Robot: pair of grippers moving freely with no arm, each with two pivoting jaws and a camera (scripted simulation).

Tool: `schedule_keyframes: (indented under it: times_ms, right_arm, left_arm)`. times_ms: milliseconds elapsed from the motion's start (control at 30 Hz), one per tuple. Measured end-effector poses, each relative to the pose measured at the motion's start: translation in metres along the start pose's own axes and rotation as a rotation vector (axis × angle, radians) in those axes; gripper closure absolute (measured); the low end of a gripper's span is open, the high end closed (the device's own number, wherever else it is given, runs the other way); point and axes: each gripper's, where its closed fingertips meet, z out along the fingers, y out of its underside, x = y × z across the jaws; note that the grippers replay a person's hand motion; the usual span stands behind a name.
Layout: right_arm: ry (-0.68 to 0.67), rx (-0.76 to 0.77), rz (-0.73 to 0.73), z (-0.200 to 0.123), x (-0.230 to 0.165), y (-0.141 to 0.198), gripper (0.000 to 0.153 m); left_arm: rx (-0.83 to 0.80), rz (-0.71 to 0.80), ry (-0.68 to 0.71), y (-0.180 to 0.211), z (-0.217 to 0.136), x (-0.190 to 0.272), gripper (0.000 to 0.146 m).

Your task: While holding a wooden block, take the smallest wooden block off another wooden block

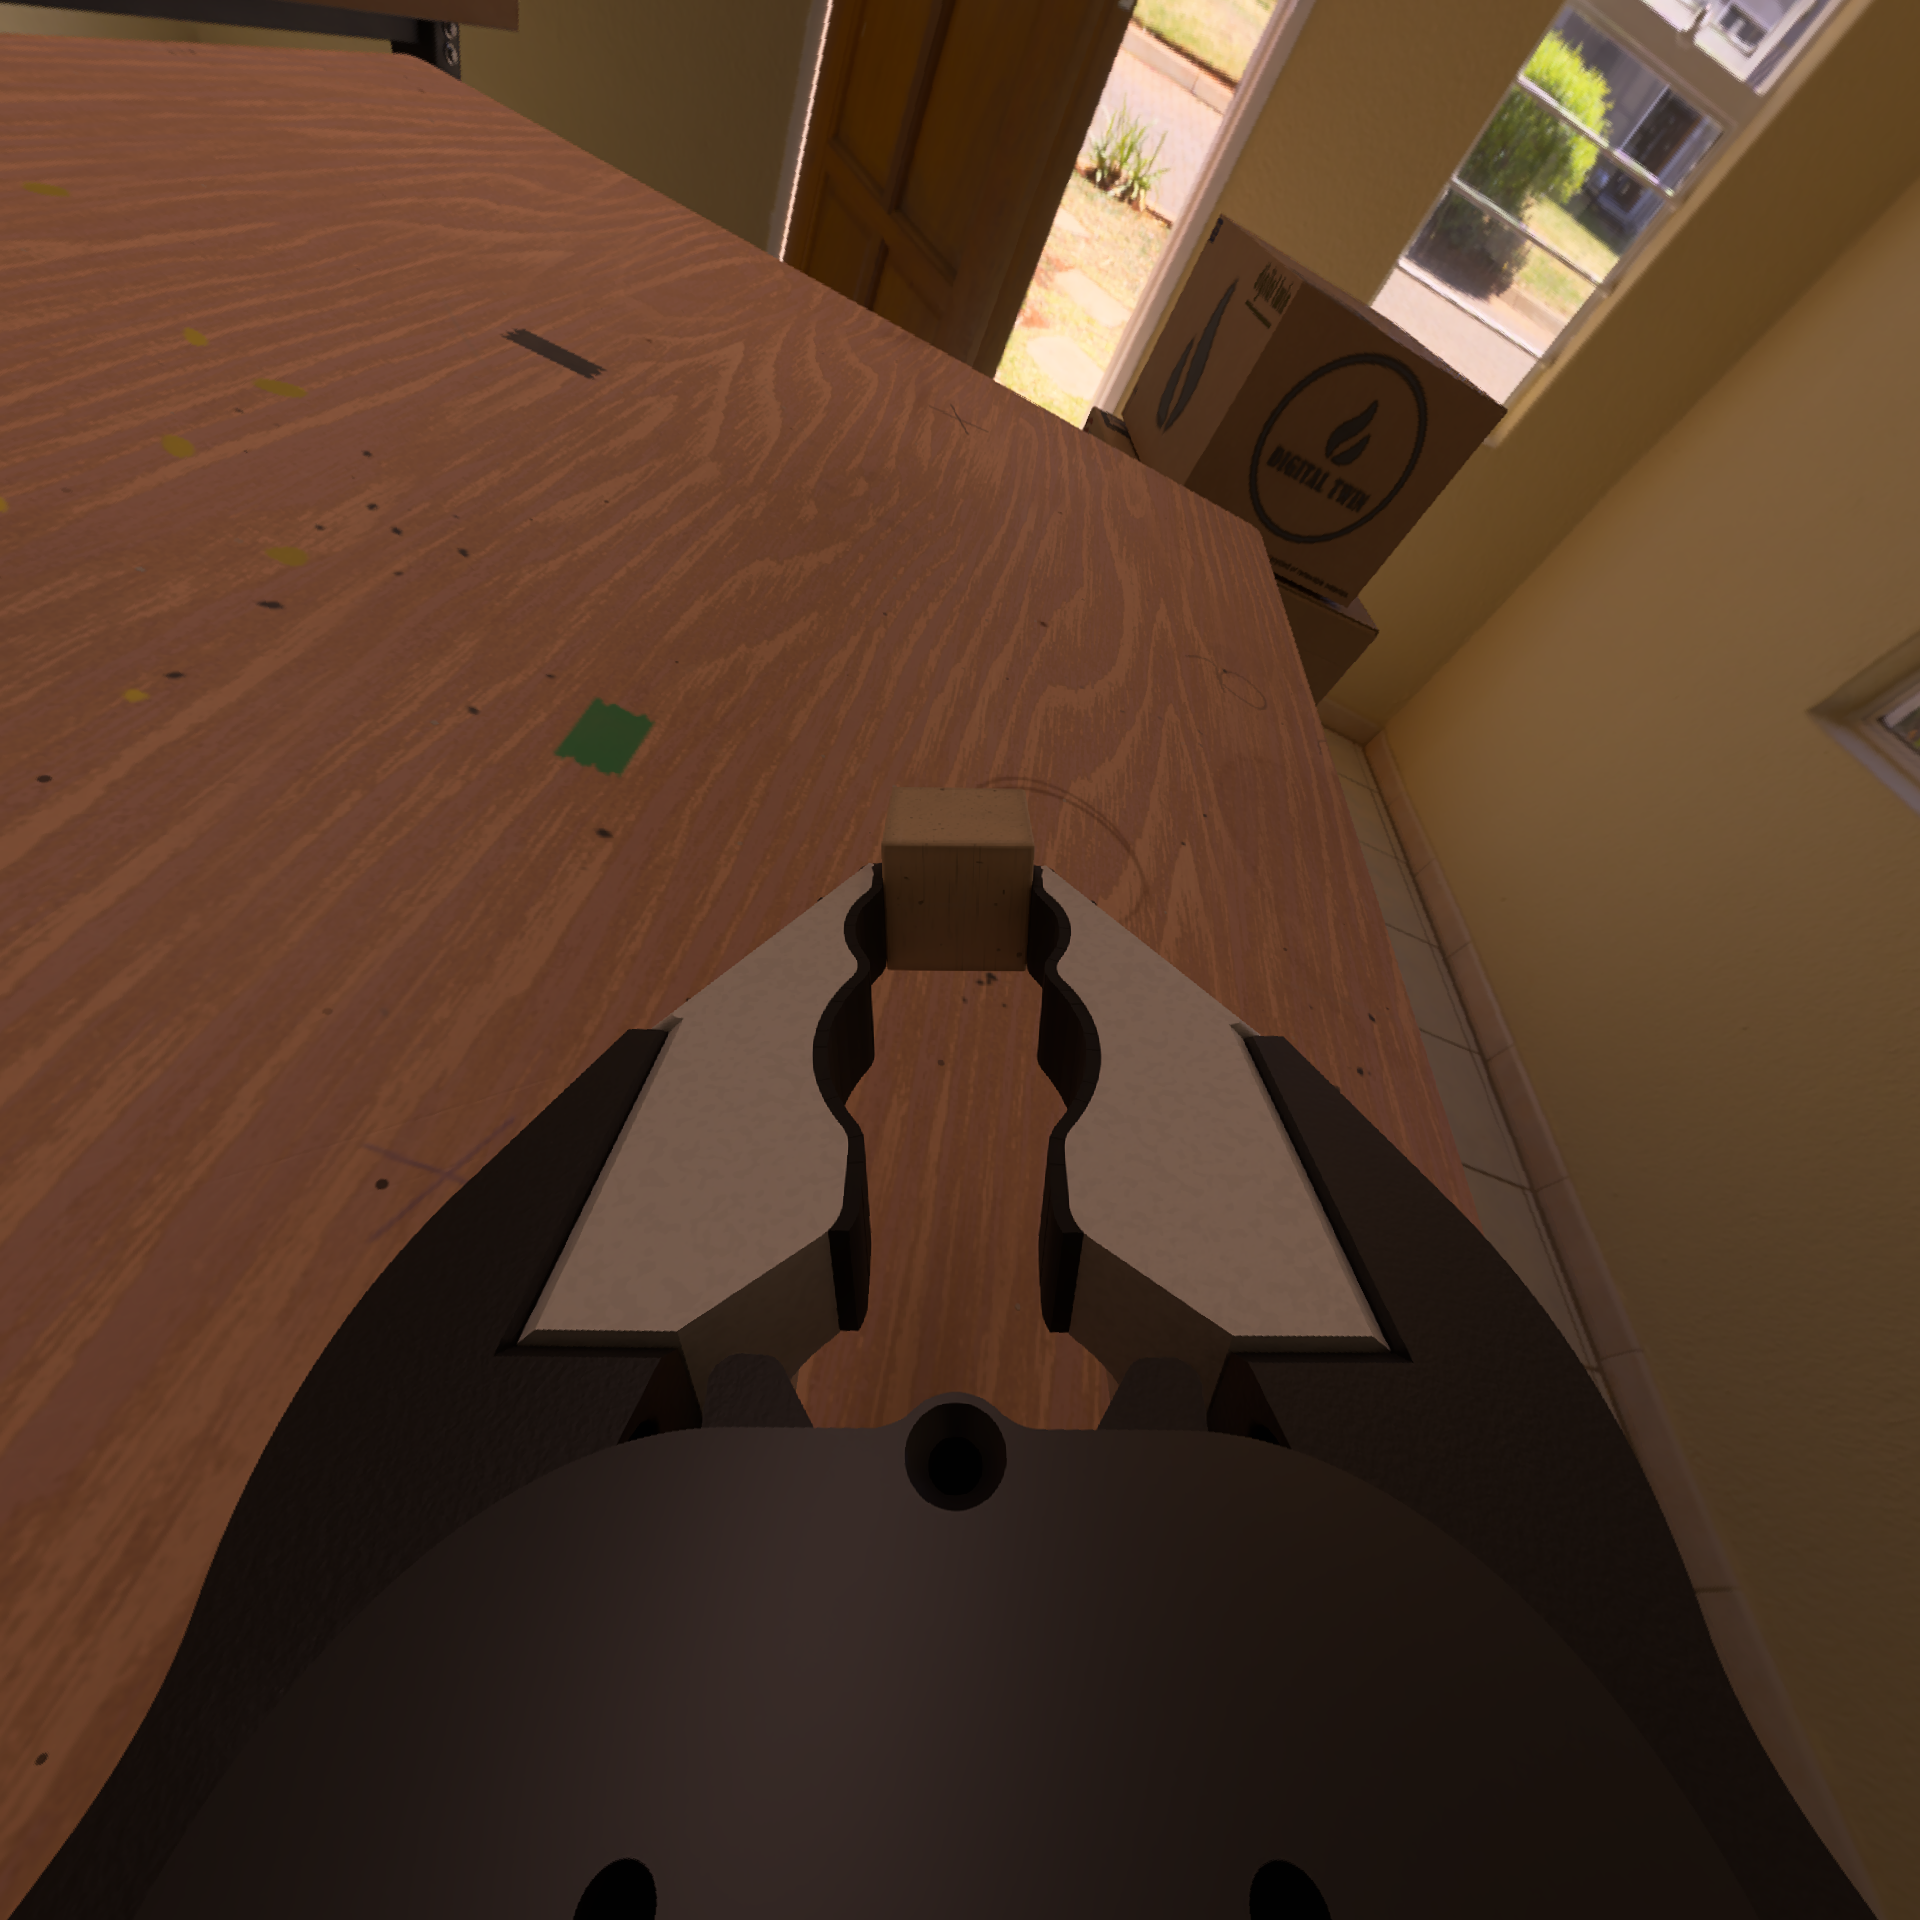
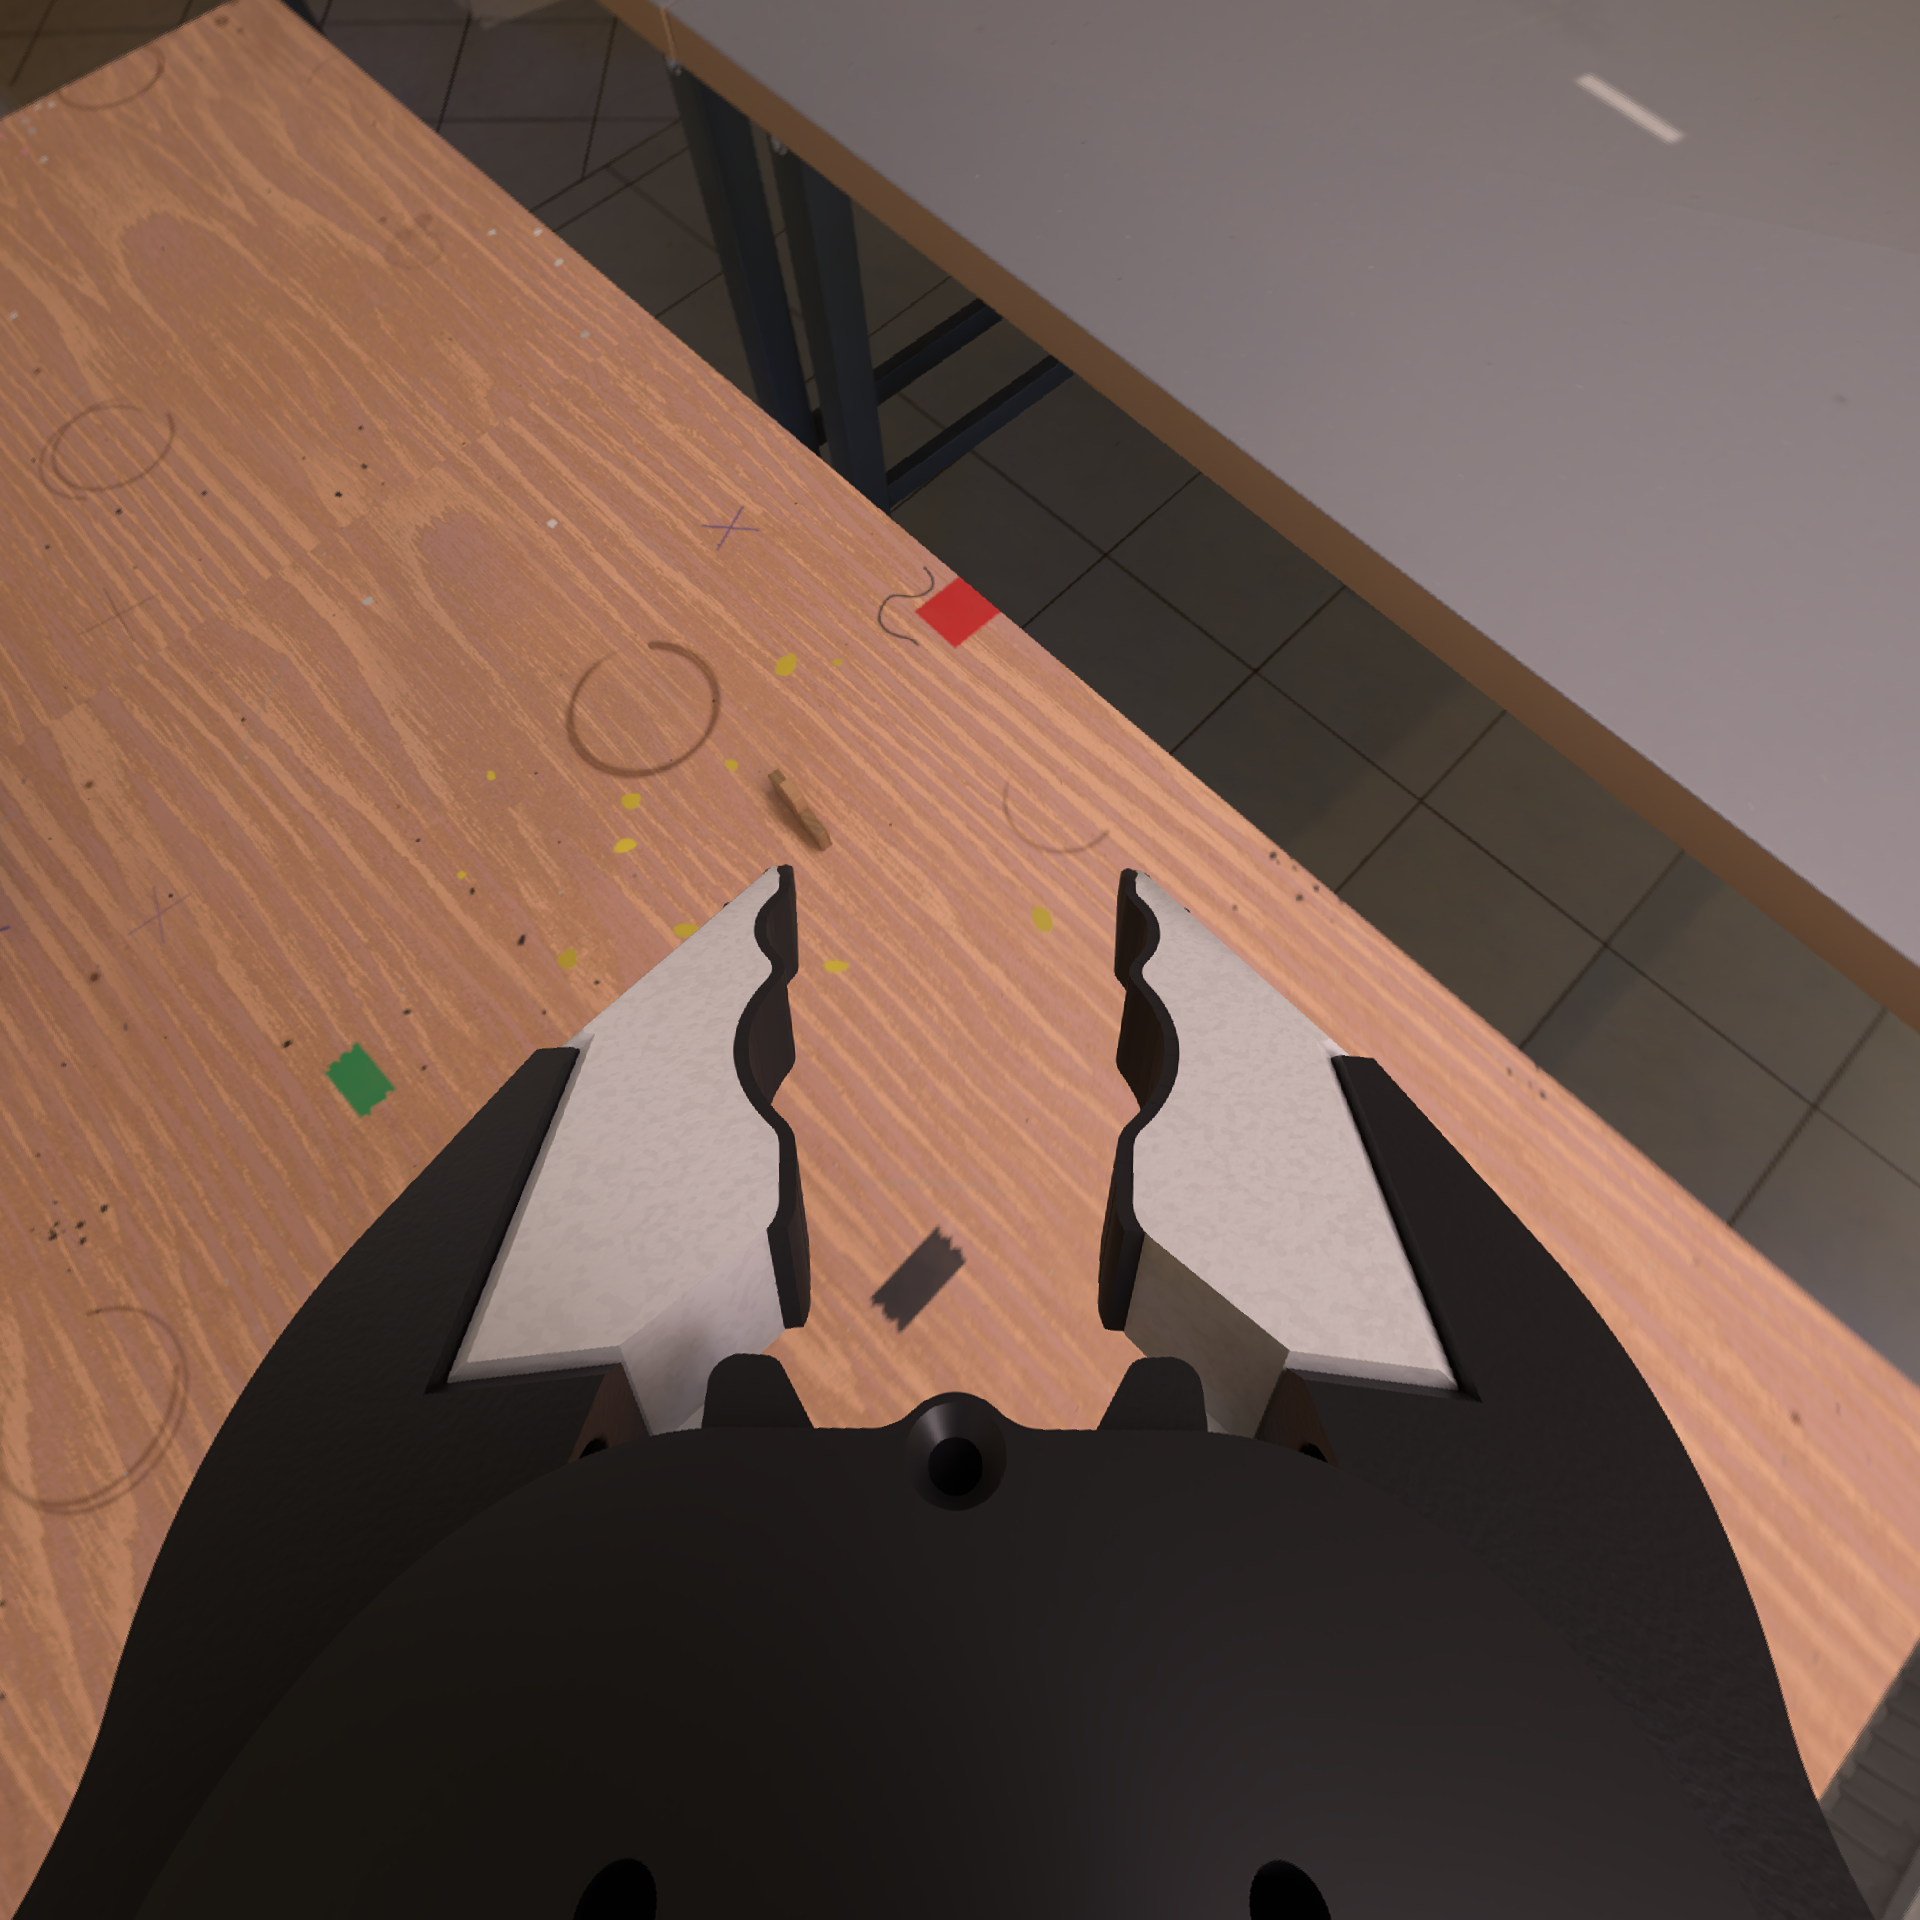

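Observation:
In the left wrist view my left gripper (image 1: 956,883) is shut on a small pale wooden block (image 1: 956,894), pinched between the fingertips and held above the brown wooden table (image 1: 416,520). In the right wrist view my right gripper (image 2: 956,883) is open and empty, its jaws wide apart above the same table (image 2: 312,623). No other wooden block shows in either view, and neither gripper shows in the other's view.
Tape patches lie flat on the table: green (image 1: 605,736) and black (image 1: 554,353) in the left view; red (image 2: 957,611), green (image 2: 360,1081) and dark (image 2: 917,1277) in the right view. The table edge (image 2: 1247,821) drops to tiled floor; a grey table (image 2: 1455,312) stands beyond. Cardboard boxes (image 1: 1320,436) stand past the table's end.

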Motion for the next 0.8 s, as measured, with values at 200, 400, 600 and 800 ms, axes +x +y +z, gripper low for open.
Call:
schedule_keyframes:
  times_ms: [200,400,600,800]
  right_arm:
    - [-0.544,-0.094,0.167,0.049,-0.05,-0.022,0.089]
    - [-0.438,-0.456,-0.264,0.111,-0.101,0.018,0.077]
    - [-0.301,-0.851,-0.479,0.171,-0.106,0.059,0.08]
    - [-0.169,-1.022,-0.569,0.211,-0.091,0.072,0.082]
  left_arm:
    - [-0.014,0.012,-0.005,0.002,-0.002,-0.003,0.12]
    - [-0.004,-0.005,0.018,0.001,-0.005,-0.003,0.12]
    - [-0.02,0.009,0.041,0.003,-0.004,0.002,0.12]
    - [-0.036,0.018,0.05,0.005,-0.003,0.004,0.12]
